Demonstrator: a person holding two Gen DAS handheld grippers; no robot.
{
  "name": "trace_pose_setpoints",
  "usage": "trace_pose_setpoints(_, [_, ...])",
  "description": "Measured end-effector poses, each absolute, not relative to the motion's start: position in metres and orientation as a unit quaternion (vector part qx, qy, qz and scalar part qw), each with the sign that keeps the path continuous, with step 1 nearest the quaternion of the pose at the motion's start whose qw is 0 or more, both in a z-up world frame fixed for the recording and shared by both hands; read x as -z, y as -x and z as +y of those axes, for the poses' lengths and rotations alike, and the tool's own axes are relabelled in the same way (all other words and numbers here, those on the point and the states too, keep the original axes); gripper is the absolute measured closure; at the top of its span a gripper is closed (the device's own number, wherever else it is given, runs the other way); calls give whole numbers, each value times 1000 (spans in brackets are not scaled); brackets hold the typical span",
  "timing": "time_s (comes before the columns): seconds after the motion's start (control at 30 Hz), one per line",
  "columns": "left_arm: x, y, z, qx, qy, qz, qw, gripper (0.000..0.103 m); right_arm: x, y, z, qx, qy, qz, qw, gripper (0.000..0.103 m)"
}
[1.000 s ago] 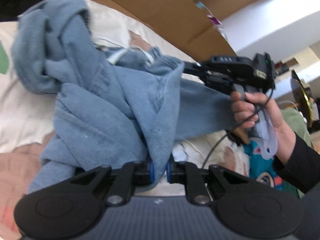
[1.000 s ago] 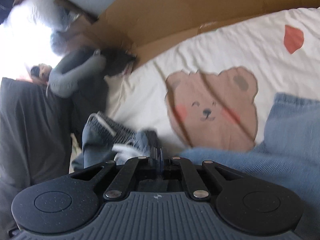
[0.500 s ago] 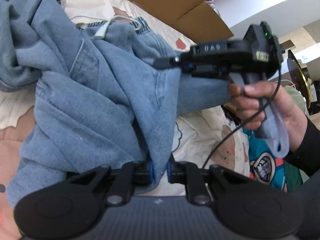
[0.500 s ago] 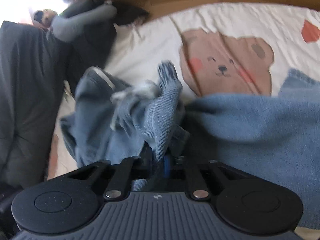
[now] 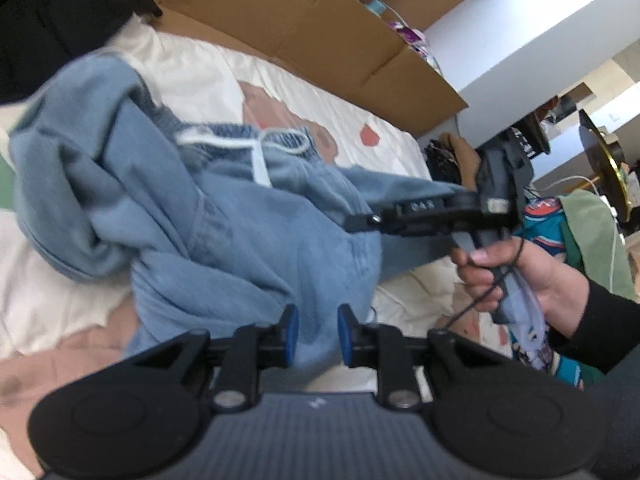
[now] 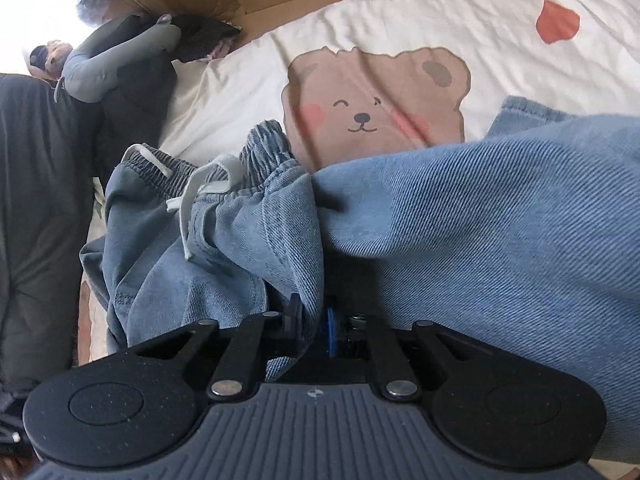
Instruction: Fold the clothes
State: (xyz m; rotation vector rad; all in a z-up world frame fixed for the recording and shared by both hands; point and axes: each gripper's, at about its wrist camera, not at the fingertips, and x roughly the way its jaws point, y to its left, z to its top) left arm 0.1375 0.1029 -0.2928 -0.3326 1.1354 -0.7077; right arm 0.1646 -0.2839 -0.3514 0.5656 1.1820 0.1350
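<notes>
A pair of light blue denim trousers [image 5: 224, 216] with an elastic waistband and a white drawstring [image 5: 260, 156] lies bunched on a white bedsheet [image 5: 192, 60]. My left gripper [image 5: 314, 336] has its blue pads parted, with denim still lying between them. My right gripper [image 5: 360, 222] is shut on a fold of the trousers, seen from the side in the left wrist view. In the right wrist view the right gripper [image 6: 314, 328] pinches denim [image 6: 460, 216] between its pads, with the waistband [image 6: 256, 160] ahead.
The sheet has a brown bear print [image 6: 376, 108] and a red spot [image 6: 558, 22]. Cardboard panels [image 5: 304, 28] stand along the far edge. Dark clothing [image 6: 36, 200] is piled at the left, and a teal garment [image 5: 548, 224] lies at the right.
My left gripper's pads have opened from a tight pinch on the denim. The right gripper has moved lower and rightward, pulling the fabric flatter, and the waistband now shows fully.
</notes>
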Motion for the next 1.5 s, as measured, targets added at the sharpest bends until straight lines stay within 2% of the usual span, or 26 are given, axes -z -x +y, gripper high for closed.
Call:
trace_pose_setpoints(0.1, [290,-146,103,312,141,514,787,80,340,-165,-284,-66,-245,542,801,87])
trace_pose_setpoints(0.17, [289,-157,96,304,133,507,795,72,331,-164,-282,-66,-222,533,814,79])
trace_pose_setpoints(0.23, [290,-168,92,295,126,501,804,68,321,-165,-279,-69,-199,522,827,78])
trace_pose_setpoints(0.4, [291,-196,81,272,109,485,824,68,310,-171,-277,-76,-191,503,840,77])
trace_pose_setpoints(0.53, [292,-219,73,253,95,471,840,68,306,-173,-275,-74,-182,490,849,69])
trace_pose_setpoints(0.67, [299,-237,58,248,103,469,841,66,303,-177,-272,-76,-175,476,858,69])
trace_pose_setpoints(0.77, [307,-246,43,266,121,471,832,59,304,-182,-267,-81,-166,476,860,69])
trace_pose_setpoints(1.07, [350,-264,24,247,154,520,803,60,308,-184,-261,-89,-154,470,864,69])
trace_pose_setpoints(1.1, [353,-265,25,238,160,519,805,60,309,-185,-259,-91,-148,470,865,69])
trace_pose_setpoints(1.13, [355,-266,26,238,168,523,801,66,309,-185,-258,-93,-141,469,867,69])
trace_pose_setpoints(1.17, [357,-268,28,237,175,527,797,75,310,-186,-256,-94,-134,468,868,69])
trace_pose_setpoints(1.2, [360,-269,29,237,183,530,793,79,310,-186,-255,-95,-130,468,869,69])
trace_pose_setpoints(1.27, [361,-268,30,236,186,534,790,97,312,-189,-253,-95,-124,469,869,69])
trace_pose_setpoints(1.5, [349,-257,40,245,195,526,791,99,318,-204,-242,-97,-87,483,866,69])
